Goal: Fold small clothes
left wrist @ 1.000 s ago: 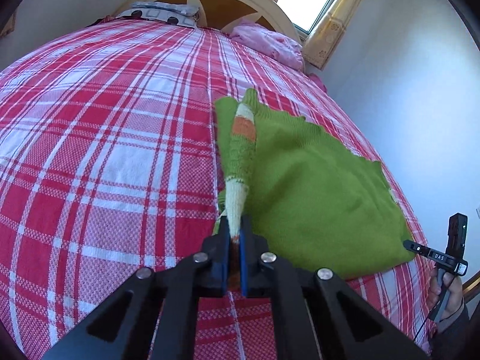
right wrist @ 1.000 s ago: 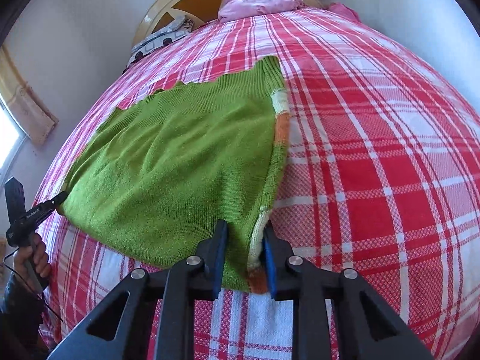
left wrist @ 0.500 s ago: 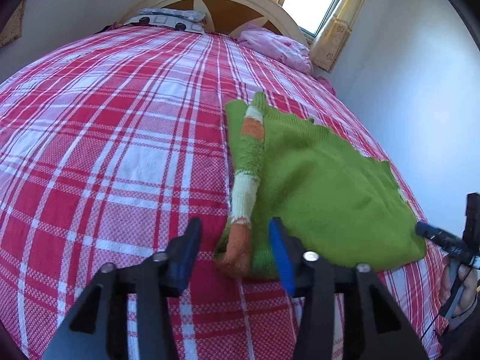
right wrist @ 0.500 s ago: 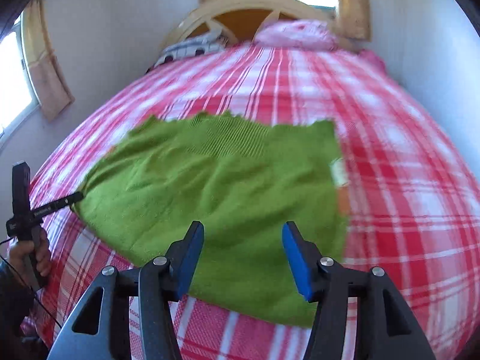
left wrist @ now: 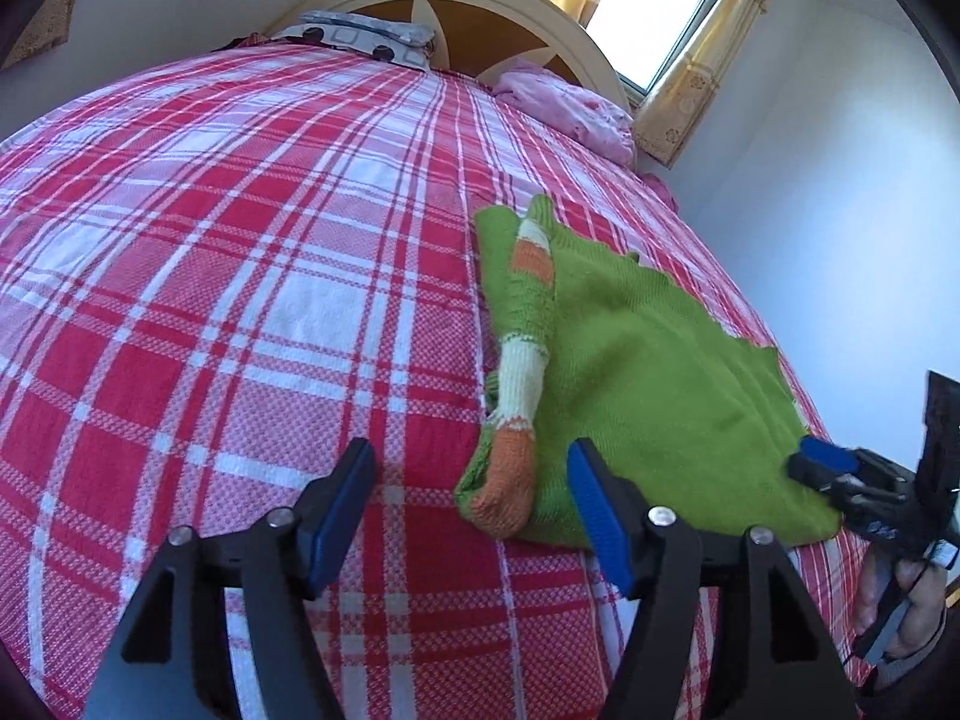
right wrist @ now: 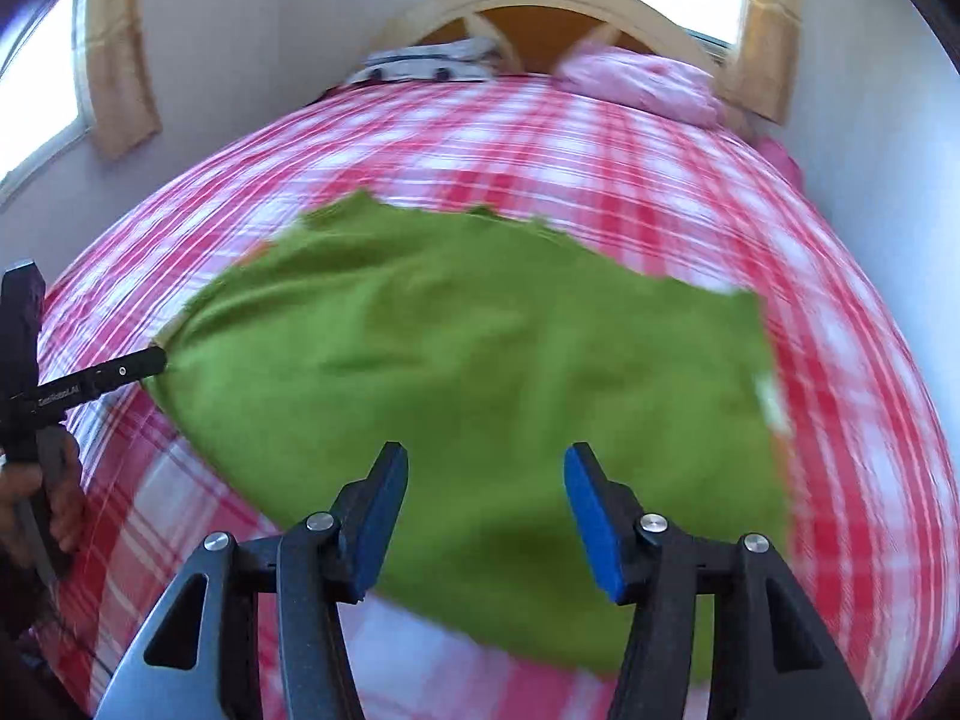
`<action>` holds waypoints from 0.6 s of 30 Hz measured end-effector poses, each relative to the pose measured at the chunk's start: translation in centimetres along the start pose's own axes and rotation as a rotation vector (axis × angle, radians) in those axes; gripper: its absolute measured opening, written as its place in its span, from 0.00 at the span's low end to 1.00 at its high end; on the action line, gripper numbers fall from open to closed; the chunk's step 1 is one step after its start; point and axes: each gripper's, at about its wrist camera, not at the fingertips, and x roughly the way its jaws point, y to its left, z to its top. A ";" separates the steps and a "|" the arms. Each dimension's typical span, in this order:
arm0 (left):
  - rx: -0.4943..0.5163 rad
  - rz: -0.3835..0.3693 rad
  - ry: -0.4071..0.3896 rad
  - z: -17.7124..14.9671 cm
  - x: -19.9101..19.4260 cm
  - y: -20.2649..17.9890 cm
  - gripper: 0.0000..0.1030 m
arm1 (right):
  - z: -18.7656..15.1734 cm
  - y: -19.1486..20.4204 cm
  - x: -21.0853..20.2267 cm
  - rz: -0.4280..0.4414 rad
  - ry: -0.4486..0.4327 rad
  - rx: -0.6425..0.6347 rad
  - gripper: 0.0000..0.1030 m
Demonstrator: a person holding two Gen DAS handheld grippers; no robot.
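Nearest us, both the left gripper (left wrist: 471,510) and the right gripper (right wrist: 480,516) hold their jaws spread, gripping nothing. Just beyond, the green sweater (left wrist: 648,372) lies flat on the bed (left wrist: 240,300), its striped sleeve (left wrist: 522,360) folded along one side; soft, floppy knit, probably best pinched at the hem corners.

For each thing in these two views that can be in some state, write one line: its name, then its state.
left gripper: open, holding nothing.
right gripper: open, holding nothing.
green sweater: lying flat on the bed, partly folded.
striped sleeve: folded in along the sweater's edge, cuff nearest the left gripper.
plaid bedspread: spread over the bed.
curtains: drawn aside from the window.
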 end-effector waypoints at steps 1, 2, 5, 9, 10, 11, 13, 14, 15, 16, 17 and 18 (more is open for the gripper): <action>-0.005 0.009 -0.006 -0.1 -0.3 0.1 0.67 | -0.1 1.0 1.8 -0.013 0.050 -0.011 0.54; -0.011 0.014 -0.013 -0.3 -0.6 0.3 0.67 | -0.5 1.5 2.8 -0.024 0.085 -0.013 0.54; -0.036 -0.003 -0.032 -0.5 -1.1 1.1 0.67 | -1.3 3.2 1.7 -0.068 0.081 -0.035 0.54; -0.081 -0.029 -0.030 -0.4 -0.9 1.8 0.72 | 0.2 5.8 0.2 0.022 -0.005 -0.053 0.54; -0.078 -0.027 -0.032 -0.4 -1.0 1.7 0.72 | 0.9 6.7 0.4 0.033 -0.023 -0.068 0.54; -0.071 -0.025 -0.032 -0.4 -1.1 1.7 0.72 | 1.8 7.6 1.0 0.054 -0.034 -0.071 0.54; -0.062 -0.015 -0.035 -0.5 -1.4 1.6 0.72 | 2.6 9.1 3.2 0.094 -0.014 -0.067 0.54; -0.061 -0.010 -0.036 -0.5 -1.7 1.6 0.72 | 2.4 9.9 4.2 0.105 0.010 -0.072 0.54; -0.060 -0.008 -0.035 -0.6 -1.9 1.8 0.72 | 2.1 10.4 5.2 0.089 0.028 -0.086 0.56; -0.058 0.006 -0.030 -0.6 -2.0 2.0 0.72 | 1.3 11.3 5.1 0.041 -0.005 -0.133 0.56; -0.052 0.037 -0.016 -0.5 -2.1 2.1 0.72 | 1.0 11.6 4.9 0.030 -0.016 -0.149 0.56; -0.042 0.060 -0.001 -0.5 -2.1 2.1 0.72 | 0.6 11.7 4.5 0.032 -0.019 -0.153 0.56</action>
